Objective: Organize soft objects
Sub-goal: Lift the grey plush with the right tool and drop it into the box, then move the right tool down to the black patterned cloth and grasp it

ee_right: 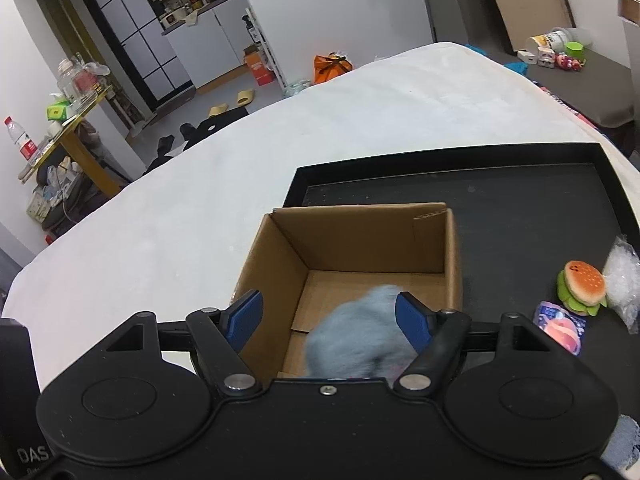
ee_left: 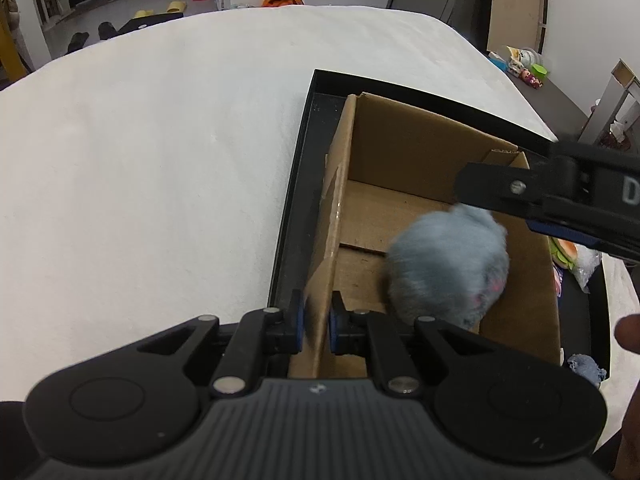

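A brown cardboard box stands open-topped in a black tray on a white cloth-covered surface. My left gripper is shut on the box's near left wall, one blue pad on each side of the cardboard. A fluffy blue-grey plush with pink spots is inside the box, blurred. My right gripper hangs over the box's near edge with its jaws open; the plush sits low between them, close to the right pad, not pinched. One right-gripper finger shows in the left wrist view.
On the tray right of the box lie a burger-shaped toy, a pink packet and a clear plastic bag. A blue cloth piece lies at the tray's near right corner. Beyond the white surface are room furniture and floor items.
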`<state>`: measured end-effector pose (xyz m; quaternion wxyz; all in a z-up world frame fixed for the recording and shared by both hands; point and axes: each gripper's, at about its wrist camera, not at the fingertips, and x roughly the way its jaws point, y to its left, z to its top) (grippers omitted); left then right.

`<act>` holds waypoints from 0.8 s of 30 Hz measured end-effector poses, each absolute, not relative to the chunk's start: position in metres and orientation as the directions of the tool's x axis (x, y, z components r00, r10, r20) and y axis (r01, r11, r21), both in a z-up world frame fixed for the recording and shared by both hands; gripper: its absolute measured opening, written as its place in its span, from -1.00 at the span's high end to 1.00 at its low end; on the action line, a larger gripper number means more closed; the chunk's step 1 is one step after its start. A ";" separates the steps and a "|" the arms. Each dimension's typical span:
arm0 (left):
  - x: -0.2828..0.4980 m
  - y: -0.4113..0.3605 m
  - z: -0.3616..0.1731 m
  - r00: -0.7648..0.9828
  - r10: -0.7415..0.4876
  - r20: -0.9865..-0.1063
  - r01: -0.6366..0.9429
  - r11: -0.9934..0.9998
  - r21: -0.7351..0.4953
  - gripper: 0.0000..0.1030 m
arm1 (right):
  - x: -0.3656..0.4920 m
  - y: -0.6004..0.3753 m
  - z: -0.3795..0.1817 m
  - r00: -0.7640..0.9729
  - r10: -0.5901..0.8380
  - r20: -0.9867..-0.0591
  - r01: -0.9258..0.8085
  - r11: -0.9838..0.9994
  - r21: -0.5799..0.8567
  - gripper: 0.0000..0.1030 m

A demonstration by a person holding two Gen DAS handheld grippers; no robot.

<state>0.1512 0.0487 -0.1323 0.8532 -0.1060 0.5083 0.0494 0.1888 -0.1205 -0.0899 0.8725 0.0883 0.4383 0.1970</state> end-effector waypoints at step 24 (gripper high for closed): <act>0.147 0.036 -0.121 0.481 0.024 -0.877 -0.192 0.978 -0.078 0.31 | 0.160 -0.204 -0.082 0.592 0.323 -0.739 -0.123 0.942 0.313 -0.40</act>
